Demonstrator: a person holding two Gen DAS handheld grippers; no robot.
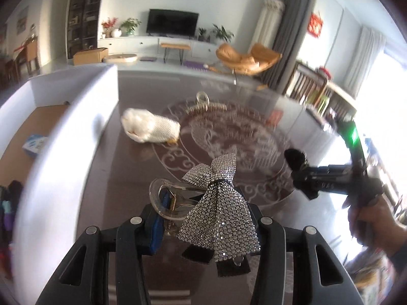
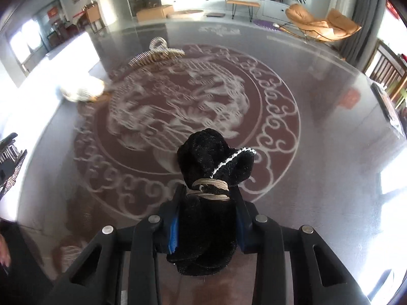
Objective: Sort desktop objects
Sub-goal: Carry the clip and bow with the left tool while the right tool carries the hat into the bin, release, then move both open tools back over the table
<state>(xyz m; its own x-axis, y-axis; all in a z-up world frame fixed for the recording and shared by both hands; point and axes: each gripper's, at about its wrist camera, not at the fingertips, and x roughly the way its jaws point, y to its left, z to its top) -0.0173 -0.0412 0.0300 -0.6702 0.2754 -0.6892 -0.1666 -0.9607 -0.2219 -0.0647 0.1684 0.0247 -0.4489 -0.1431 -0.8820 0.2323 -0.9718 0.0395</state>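
Note:
My left gripper point(image 1: 206, 218) is shut on a clear hair clip with a rhinestone bow point(image 1: 221, 211), held above the glass table point(image 1: 132, 178). My right gripper point(image 2: 207, 218) is shut on a black velvet bow tied with pale cord point(image 2: 211, 175); the same right gripper point(image 1: 318, 178) shows at the right in the left wrist view, in a person's hand point(image 1: 368, 218). A white fluffy item point(image 1: 148, 125) lies on the table beside the box, also seen as the white fluffy item point(image 2: 82, 90). A beige claw clip point(image 1: 204, 104) lies farther back, seen too as the claw clip point(image 2: 157, 52).
A white open box point(image 1: 63, 106) stands at the table's left, with a blue packet point(image 1: 34, 145) and other items inside. The tabletop carries a round etched pattern point(image 2: 193, 117). Wooden chairs point(image 1: 313, 86) stand at the right edge.

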